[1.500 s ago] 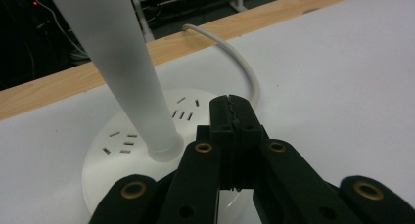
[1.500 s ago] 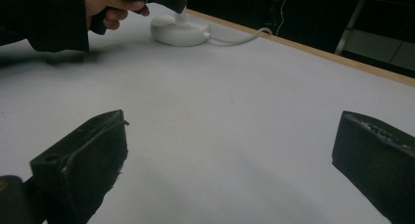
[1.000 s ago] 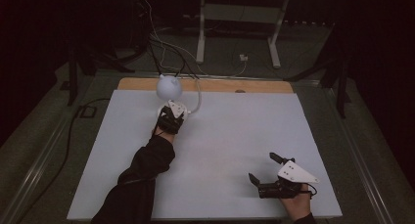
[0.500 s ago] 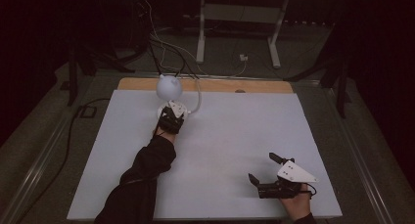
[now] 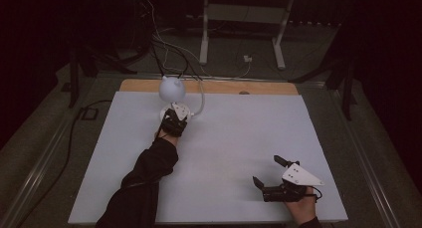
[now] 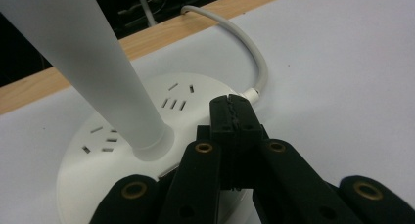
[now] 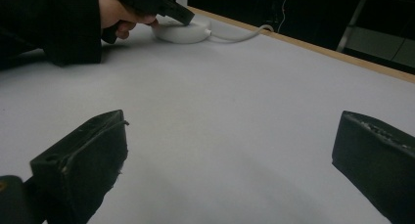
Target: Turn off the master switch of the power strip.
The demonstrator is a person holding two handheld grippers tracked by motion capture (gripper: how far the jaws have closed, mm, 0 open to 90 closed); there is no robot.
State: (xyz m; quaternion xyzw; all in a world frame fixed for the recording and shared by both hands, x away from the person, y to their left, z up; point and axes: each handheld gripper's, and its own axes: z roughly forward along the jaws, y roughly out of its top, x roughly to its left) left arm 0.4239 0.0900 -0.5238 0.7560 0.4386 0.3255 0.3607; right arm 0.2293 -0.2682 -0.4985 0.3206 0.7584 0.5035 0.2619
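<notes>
The white lamp (image 5: 172,90) stands near the worktop's (image 5: 239,138) far edge: round head, slim stem, flat round base (image 6: 112,150) with socket slots. The left gripper (image 6: 234,111), jaws together, presses on this base; the right gripper (image 5: 266,172) has its jaws apart.

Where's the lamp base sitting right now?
In the high view the lamp base sits far left on the white table, near the wooden strip, with the shut left gripper on it.
</notes>
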